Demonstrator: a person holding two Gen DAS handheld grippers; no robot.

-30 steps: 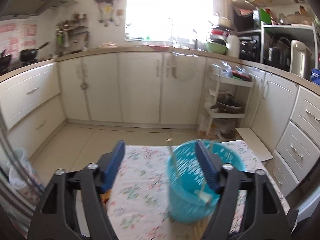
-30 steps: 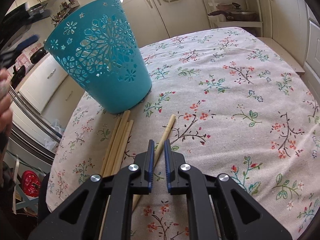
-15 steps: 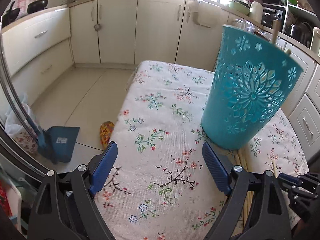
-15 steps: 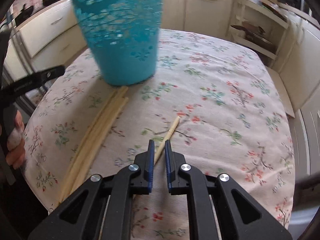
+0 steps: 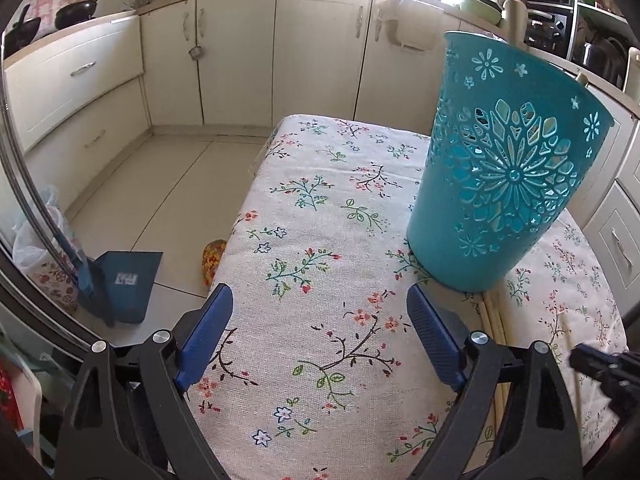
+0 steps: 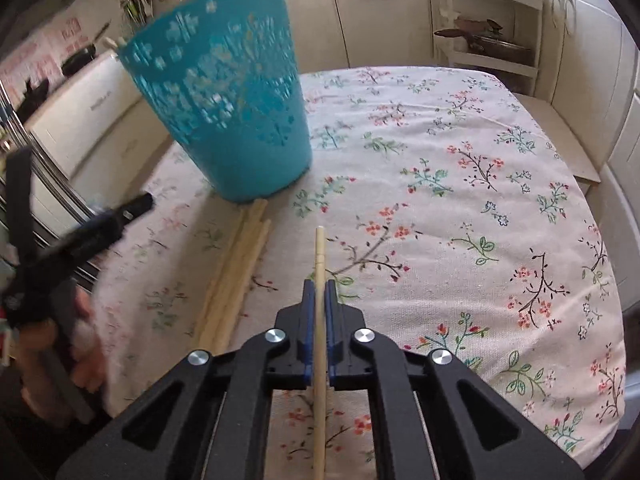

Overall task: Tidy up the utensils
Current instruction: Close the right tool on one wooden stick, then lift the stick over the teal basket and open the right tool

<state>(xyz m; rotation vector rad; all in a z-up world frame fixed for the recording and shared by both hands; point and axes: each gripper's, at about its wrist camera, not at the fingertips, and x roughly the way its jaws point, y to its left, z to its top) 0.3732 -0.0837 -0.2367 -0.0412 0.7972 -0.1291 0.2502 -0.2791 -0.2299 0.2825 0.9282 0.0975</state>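
A teal cut-out basket (image 5: 500, 184) stands on the flowered tablecloth (image 5: 320, 208), with wooden handles (image 5: 514, 8) poking above its rim. My left gripper (image 5: 320, 296) hovers low over the cloth, left of the basket. Its jaws are opening and nothing is between them. A bundle of wooden chopsticks (image 6: 240, 272) lies in front of the basket (image 6: 232, 120). My right gripper (image 6: 319, 292) is shut on a single chopstick (image 6: 319, 252), whose tip points toward the basket. That gripper also shows at the left wrist view's right edge (image 5: 600, 364).
A blue dustpan (image 5: 124, 280) leans on the floor, left of the table. White cupboards (image 5: 312, 48) ring the room and a shelf rack (image 6: 488, 48) stands beyond the table's far edge. A person's hand (image 6: 84, 360) holds the left tool at the table's left edge.
My left gripper came down from above the basket to the cloth beside it, its jaws widening. My right gripper closed on the single chopstick and raised it slightly.
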